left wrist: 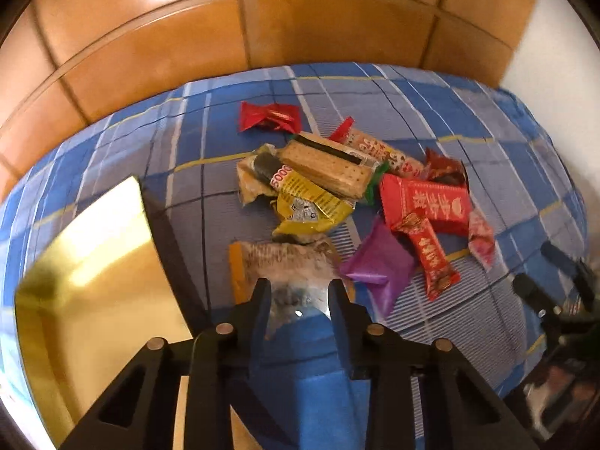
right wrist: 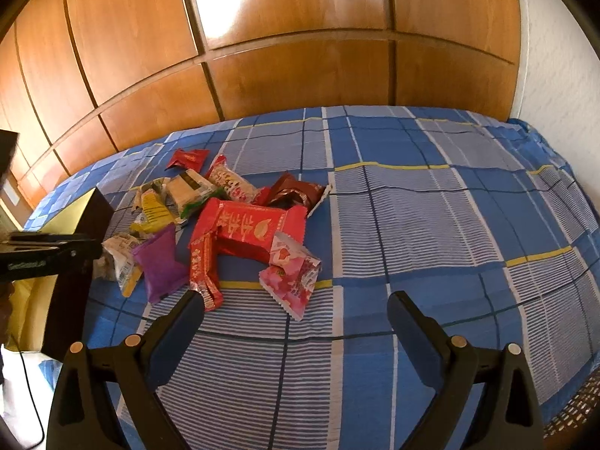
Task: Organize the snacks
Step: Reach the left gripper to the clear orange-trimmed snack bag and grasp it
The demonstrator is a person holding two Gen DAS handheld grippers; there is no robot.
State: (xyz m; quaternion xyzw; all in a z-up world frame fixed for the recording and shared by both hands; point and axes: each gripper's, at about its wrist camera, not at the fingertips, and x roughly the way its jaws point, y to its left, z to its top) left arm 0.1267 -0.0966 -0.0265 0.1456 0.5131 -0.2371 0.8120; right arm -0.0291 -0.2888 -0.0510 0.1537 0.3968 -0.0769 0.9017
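A pile of snacks lies on the blue plaid bedspread (right wrist: 431, 225). My left gripper (left wrist: 300, 292) is shut on the near end of a clear grey packet with an orange edge (left wrist: 288, 262); from the right wrist view this packet (right wrist: 122, 258) sits at the left gripper's (right wrist: 98, 257) tips. Beside it lie a purple packet (left wrist: 378, 266), a slim red bar (left wrist: 431, 258) and a large red packet (left wrist: 427, 198). My right gripper (right wrist: 296, 311) stands open just short of a pink packet (right wrist: 292, 277), nothing between its fingers.
A box with a gold inside (left wrist: 86, 262) and black sides (right wrist: 71, 300) stands left of the pile. Cracker pack (left wrist: 326, 168), yellow packet (left wrist: 311, 206) and red candy (left wrist: 270, 116) lie further back. A wooden panel wall (right wrist: 300, 56) rises behind the bed.
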